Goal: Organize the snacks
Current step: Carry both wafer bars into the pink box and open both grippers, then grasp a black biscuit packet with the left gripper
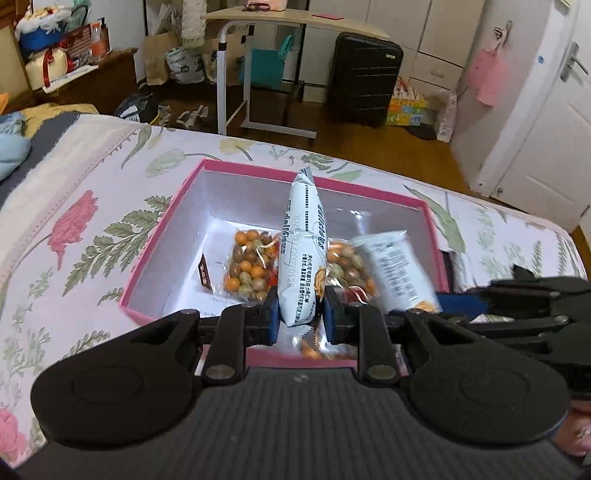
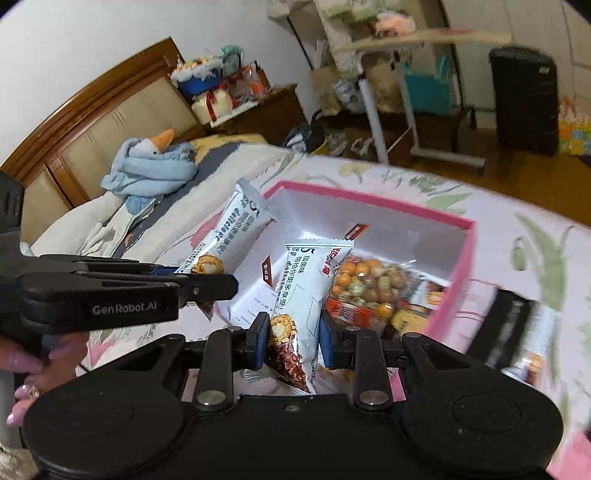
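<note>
A: Item one, the left gripper [image 1: 299,314]?

B: Closed on a white snack packet [image 1: 301,251]. The packet stands upright between the blue pads, its crimped top pointing away from the gripper, printed back seam toward the camera.

A: Item two, the right gripper [image 2: 293,338]?

B: Clamped on a second white packet [image 2: 306,295], this one front side out, with a picture of a nut-coated bar at its lower end. In the left wrist view the same packet [image 1: 397,269] shows blurred, just to the right of the left gripper's packet.

A: The container?

B: A pink box [image 1: 162,236], white inside, lying open on the floral bedspread [image 1: 74,206] directly ahead of and below both grippers. Both held packets hang over it.

A: Contents of the box?

B: Clear bags of orange and brown coated nuts [image 1: 253,264], just beyond the left gripper's fingertips. A small white sachet with a brown label [image 1: 205,275] lies to the left of them on the box floor. From the right gripper, another bag of nuts [image 2: 369,286] sits ahead and to the right of its packet.

A: Beyond the box?

B: A black suitcase [image 1: 364,77] and a white-legged side table [image 1: 295,22] on the wooden floor, well ahead of the left gripper. A blue stuffed goose [image 2: 151,166] lies on the bed, ahead-left of the right gripper.
</note>
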The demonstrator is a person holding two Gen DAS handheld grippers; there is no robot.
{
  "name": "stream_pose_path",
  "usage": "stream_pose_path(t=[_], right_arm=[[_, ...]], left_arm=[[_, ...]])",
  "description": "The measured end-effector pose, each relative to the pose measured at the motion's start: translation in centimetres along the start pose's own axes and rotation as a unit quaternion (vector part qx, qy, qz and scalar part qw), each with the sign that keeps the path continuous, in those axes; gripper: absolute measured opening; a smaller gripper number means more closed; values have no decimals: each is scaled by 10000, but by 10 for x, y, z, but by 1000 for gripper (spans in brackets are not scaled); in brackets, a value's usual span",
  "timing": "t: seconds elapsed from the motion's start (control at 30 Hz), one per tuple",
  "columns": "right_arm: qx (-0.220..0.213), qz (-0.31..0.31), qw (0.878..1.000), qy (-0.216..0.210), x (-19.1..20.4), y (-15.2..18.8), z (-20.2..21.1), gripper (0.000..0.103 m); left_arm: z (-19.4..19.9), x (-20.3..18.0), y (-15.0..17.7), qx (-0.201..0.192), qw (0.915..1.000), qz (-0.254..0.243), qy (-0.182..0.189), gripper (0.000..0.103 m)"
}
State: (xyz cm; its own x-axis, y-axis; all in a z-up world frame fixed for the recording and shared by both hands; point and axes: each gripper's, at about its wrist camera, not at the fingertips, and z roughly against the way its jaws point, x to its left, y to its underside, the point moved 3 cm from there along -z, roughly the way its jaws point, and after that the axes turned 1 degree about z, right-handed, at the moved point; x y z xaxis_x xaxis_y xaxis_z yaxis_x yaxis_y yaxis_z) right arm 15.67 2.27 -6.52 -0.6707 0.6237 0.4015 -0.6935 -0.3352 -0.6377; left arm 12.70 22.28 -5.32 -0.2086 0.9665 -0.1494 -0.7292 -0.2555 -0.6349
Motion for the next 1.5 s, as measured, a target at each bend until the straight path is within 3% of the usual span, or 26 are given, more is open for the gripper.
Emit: stream_pose_path(t=[0.3, 0.37, 0.4, 0.5, 0.73, 0.9, 1.2, 1.37, 1.5], right_arm=[[217, -66, 9995, -200, 1, -7, -78, 36], [241, -112, 9992, -311, -1, -4, -83, 38], [247, -149, 9991, -326, -3, -2, -84, 46], [136, -241, 9986, -458, -5, 3, -76, 52], [-239, -331, 9989, -246, -8, 10, -13, 54], [-502, -302, 9981, 189, -17, 23, 49, 56], [-916, -401, 9837, 1496, -58, 73, 145, 56], [-1071, -460, 9717, 2055, -90, 95, 173, 59], [-1129, -478, 9613, 2469, -113, 109, 178, 59]], left_arm=[[-59, 29, -4, 365, 9985, 373, -137, 25], [-63, 32, -2, 480, 9971, 516, -294, 32], [-62, 31, -1, 467, 9967, 486, -449, 45], [-55, 26, 2, 352, 9980, 311, -427, 53], [-18, 18, 5, 269, 9984, 456, -189, 53], [7, 0, 11, 298, 9990, 335, 75, 53], [31, -70, 22, 328, 9955, -283, 843, 54], [21, -121, 26, 442, 9881, -621, 1332, 54], [10, -156, 28, 441, 9839, -831, 1522, 52]])
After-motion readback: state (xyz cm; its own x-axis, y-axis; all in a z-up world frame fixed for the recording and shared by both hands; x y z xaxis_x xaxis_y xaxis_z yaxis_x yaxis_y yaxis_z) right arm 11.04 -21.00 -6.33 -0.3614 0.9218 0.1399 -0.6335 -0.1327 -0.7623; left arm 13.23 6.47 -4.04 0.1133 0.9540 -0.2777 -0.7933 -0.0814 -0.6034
